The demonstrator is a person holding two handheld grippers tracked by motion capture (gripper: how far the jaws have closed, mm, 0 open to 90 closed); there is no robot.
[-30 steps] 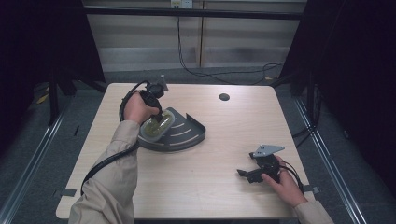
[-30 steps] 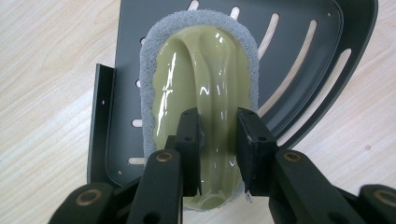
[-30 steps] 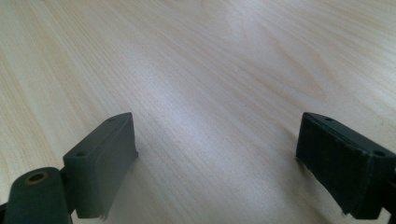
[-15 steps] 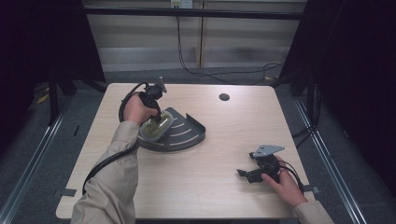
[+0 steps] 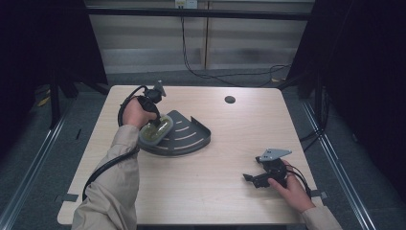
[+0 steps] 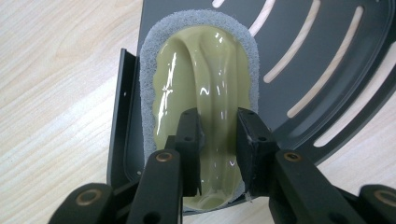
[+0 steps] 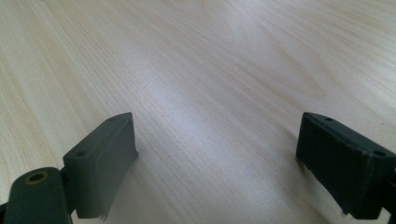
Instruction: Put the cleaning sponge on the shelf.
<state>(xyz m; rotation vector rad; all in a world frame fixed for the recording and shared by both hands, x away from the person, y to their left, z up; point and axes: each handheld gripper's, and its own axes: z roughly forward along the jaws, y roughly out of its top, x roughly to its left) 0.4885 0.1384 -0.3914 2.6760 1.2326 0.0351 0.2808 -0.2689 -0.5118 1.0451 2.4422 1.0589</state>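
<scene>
A scrubbing pad (image 6: 201, 79) with a glossy olive-green handle and a grey felt rim lies on a dark grey quarter-round slotted shelf (image 6: 327, 51), against the shelf's left wall. My left gripper (image 6: 218, 140) points down at it, jaws shut on the raised green ridge of the handle. In the high view the left gripper (image 5: 154, 119) holds the scrubbing pad (image 5: 155, 130) at the left end of the slotted shelf (image 5: 184, 136). My right gripper (image 5: 250, 178) rests low on the table near the front right, held by a hand; its jaws (image 7: 217, 158) stand wide open over bare wood.
The light wooden table (image 5: 215, 201) has a round cable hole (image 5: 230, 99) at the back right. Cables trail from both grippers. Dark floor and metal rails surround the table.
</scene>
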